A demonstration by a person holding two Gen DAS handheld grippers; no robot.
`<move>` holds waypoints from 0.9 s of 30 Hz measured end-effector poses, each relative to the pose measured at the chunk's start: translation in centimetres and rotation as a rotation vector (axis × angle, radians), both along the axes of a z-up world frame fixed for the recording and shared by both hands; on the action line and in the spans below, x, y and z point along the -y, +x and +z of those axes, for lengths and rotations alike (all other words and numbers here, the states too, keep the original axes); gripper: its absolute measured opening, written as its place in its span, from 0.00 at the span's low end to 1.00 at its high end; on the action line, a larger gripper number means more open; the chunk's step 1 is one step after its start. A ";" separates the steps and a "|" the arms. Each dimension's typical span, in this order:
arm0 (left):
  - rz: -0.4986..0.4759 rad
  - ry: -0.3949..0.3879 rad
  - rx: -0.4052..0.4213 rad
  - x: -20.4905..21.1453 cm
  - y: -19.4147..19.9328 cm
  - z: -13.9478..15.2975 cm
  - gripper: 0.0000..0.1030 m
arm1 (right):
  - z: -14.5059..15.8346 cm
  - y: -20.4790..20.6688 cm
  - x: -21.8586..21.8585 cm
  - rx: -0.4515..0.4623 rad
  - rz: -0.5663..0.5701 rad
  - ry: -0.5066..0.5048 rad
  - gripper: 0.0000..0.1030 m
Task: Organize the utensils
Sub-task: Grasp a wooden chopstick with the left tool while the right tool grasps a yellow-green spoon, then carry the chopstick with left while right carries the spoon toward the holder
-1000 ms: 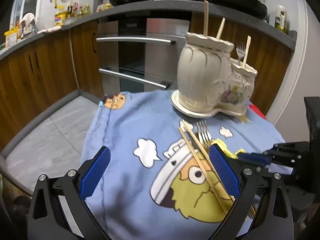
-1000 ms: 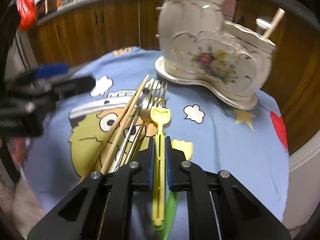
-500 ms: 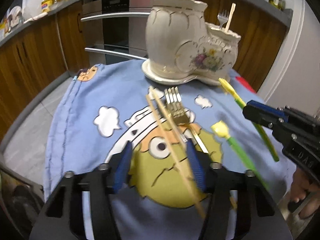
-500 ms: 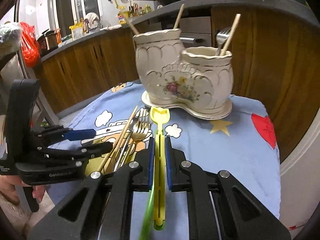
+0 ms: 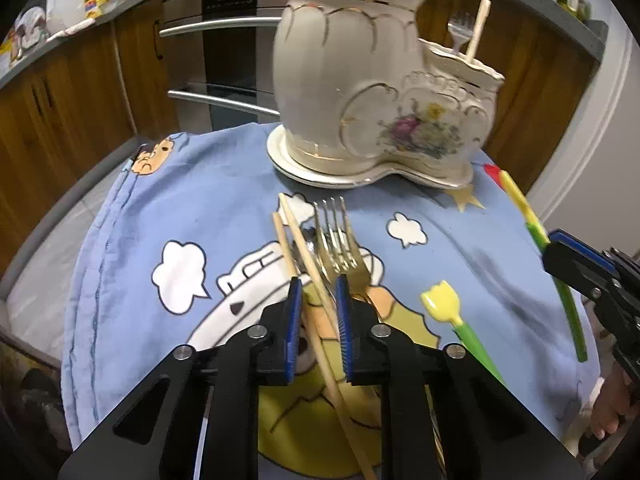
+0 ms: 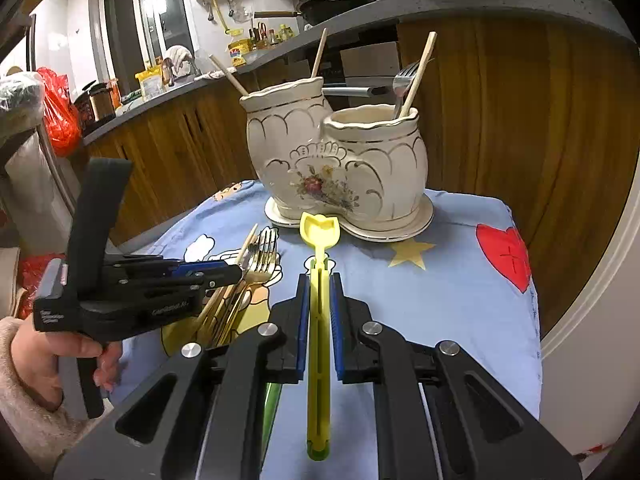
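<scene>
Wood cabinets [image 5: 60, 112] and a steel oven [image 5: 224, 60] run behind, under a grey worktop [image 6: 168, 92] crowded with bottles and a red bag [image 6: 60, 120]. Over the counter lies a blue cartoon cloth [image 5: 208, 184]. On it, the left tool [image 5: 319, 312] has narrowed around a chopstick [image 5: 308, 252], with gold forks [image 5: 340, 244] beside it. Behind stands the cream holder [image 5: 360, 92] on its saucer, sticks and a fork inside. Further right, the right tool [image 6: 319, 320] grips a yellow fork [image 6: 319, 280] above the cloth.
</scene>
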State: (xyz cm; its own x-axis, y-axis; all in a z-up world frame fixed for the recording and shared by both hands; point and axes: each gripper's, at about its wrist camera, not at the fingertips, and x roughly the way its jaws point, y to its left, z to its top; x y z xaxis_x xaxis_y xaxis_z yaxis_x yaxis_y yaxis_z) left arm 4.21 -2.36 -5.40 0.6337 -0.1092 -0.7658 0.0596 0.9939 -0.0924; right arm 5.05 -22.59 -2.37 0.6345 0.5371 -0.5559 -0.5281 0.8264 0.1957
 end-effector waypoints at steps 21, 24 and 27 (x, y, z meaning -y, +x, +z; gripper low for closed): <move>-0.126 -0.075 0.136 -1.9 -3.2 3.7 0.05 | 2.0 0.0 0.8 0.071 -0.007 0.074 0.10; -0.172 -0.090 0.200 -1.7 -4.6 5.0 0.05 | 3.0 0.1 1.4 0.096 -0.021 0.104 0.10; -0.198 -0.148 0.291 -1.8 -5.0 6.9 0.05 | 4.3 0.7 1.8 0.129 -0.045 0.140 0.10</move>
